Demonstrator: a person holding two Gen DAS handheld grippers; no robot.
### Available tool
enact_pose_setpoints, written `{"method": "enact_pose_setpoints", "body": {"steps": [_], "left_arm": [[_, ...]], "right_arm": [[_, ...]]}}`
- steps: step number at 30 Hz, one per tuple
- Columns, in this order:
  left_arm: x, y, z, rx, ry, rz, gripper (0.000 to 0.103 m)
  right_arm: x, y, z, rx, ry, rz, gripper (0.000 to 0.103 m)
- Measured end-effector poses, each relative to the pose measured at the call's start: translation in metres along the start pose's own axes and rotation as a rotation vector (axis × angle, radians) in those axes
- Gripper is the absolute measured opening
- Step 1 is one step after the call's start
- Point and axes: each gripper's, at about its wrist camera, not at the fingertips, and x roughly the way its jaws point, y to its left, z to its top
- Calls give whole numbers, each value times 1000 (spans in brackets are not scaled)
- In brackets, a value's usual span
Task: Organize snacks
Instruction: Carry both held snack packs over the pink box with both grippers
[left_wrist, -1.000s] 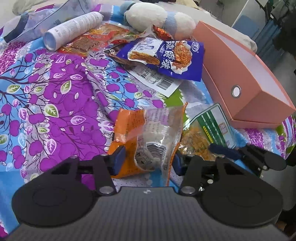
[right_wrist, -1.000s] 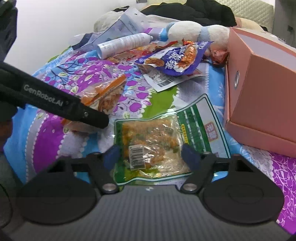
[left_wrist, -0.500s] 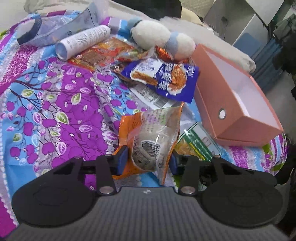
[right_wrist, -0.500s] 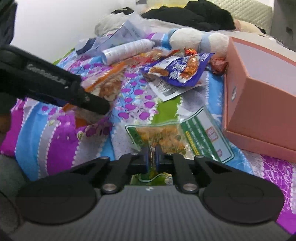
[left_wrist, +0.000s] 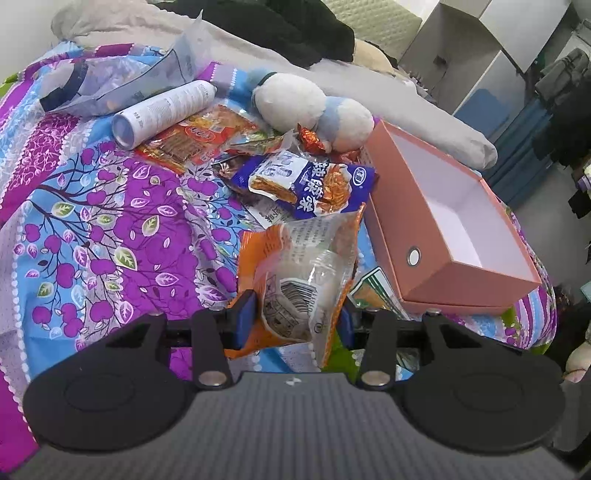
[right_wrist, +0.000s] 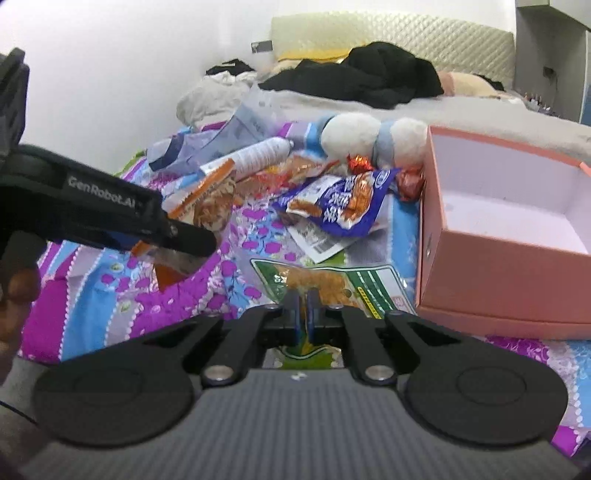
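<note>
A soft bedspread (left_wrist: 110, 229) printed with purple trees and blue bands covers the bed, rumpled into low folds. On it lies a scatter of crinkly, glossy snack packets: a blue bag (left_wrist: 310, 184) with orange food pictures, a flat red packet (left_wrist: 192, 140) with clear film, and a small twisted foil candy (left_wrist: 310, 137). A smooth white tube (left_wrist: 162, 112) lies on its side beside the red packet, and a round fuzzy white-and-blue plush toy (left_wrist: 314, 107) sits behind the candy. To the right stands a stiff pink cardboard box (left_wrist: 443, 236), rectangular, open on top, with a plain white inside and a round metal eyelet in its near end.

The left gripper (left_wrist: 293, 319) points steeply down toward the bedspread. Its blue-padded fingers press from both sides on an orange packet (left_wrist: 295, 269) with a clear, wrinkled window and a barcode; the packet bulges between them and stands lifted off the bedspread, just left of the box.

The right gripper (right_wrist: 302, 308) tilts down less steeply. Its jaws are pinched nearly together on the near edge of a flat green packet (right_wrist: 332, 280) showing orange snack pieces, which lies just beside the box's near corner. In the right wrist view a gloved hand (right_wrist: 18, 266) holding the left gripper shows at the left edge.
</note>
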Motion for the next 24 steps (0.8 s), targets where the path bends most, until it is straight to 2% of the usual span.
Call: {"method": "enact_pose_setpoints", "body": {"steps": [5,10,18,24], "left_arm": [[1,0,0,-3,2,-1,50],[-2,-9,9,5,-8,-12,49],[-16,-45,43,56,-47,-31,49],[-20,-76,66,119,-75,-50,49]], "right_arm": [[-1,-4,-1,28,2,1,6],[-12,-9,9,63,-36,-6,6],[-37,-29,44,147,-117,-1,3],[-51,-36,67,138,-167,-13,3]]}}
